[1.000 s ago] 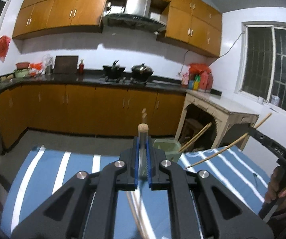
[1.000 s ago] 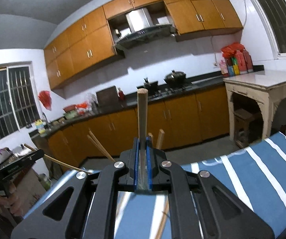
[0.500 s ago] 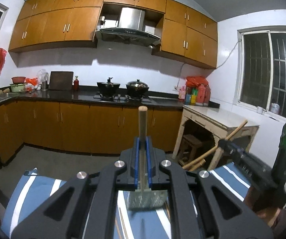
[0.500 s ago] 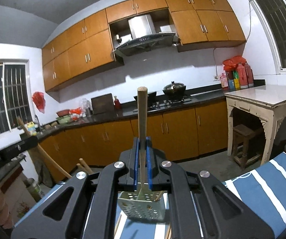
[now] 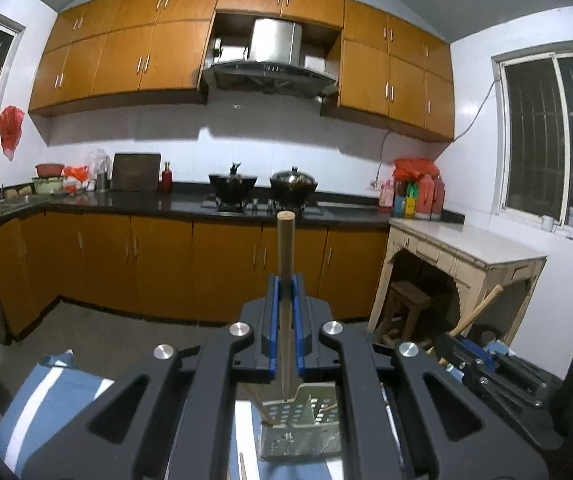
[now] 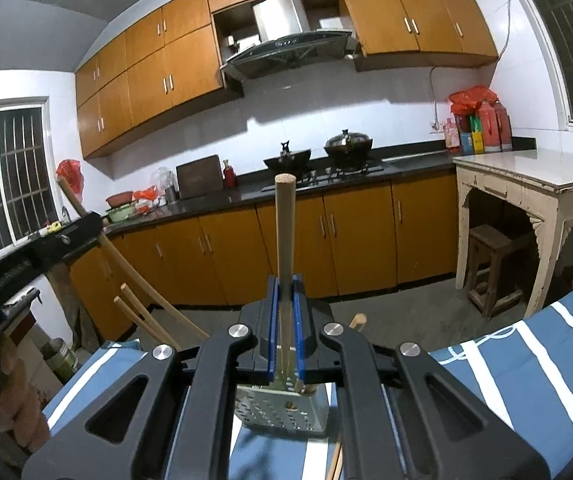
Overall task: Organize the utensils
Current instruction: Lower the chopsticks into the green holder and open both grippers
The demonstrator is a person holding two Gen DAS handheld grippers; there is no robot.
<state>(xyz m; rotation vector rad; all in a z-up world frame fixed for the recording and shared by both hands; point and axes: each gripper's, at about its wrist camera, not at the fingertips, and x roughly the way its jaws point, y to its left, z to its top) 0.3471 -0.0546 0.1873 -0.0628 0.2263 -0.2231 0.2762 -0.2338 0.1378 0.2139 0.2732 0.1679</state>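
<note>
My left gripper (image 5: 285, 294) is shut on an upright wooden chopstick (image 5: 286, 256); the chopstick's lower end hangs at the mouth of a pale green perforated utensil holder (image 5: 302, 426) just below the jaws. My right gripper (image 6: 285, 294) is likewise shut on an upright chopstick (image 6: 285, 236) over the same holder (image 6: 282, 414). A few chopsticks (image 6: 140, 318) lean out of the holder to the left. The left gripper (image 6: 46, 242) shows in the right wrist view at left, the right gripper (image 5: 482, 362) in the left wrist view at right.
The holder stands on a blue cloth with white stripes (image 6: 526, 364). Loose chopsticks (image 6: 336, 460) lie on the cloth near the holder. A person's hand (image 6: 6, 396) grips the left tool. Beyond are orange kitchen cabinets (image 5: 166, 272), a cream side table (image 5: 466, 252) and a stool (image 6: 494, 268).
Both grippers have moved in over the holder, which now sits right under their jaws. They have come closer to each other. Each stays shut on its chopstick.
</note>
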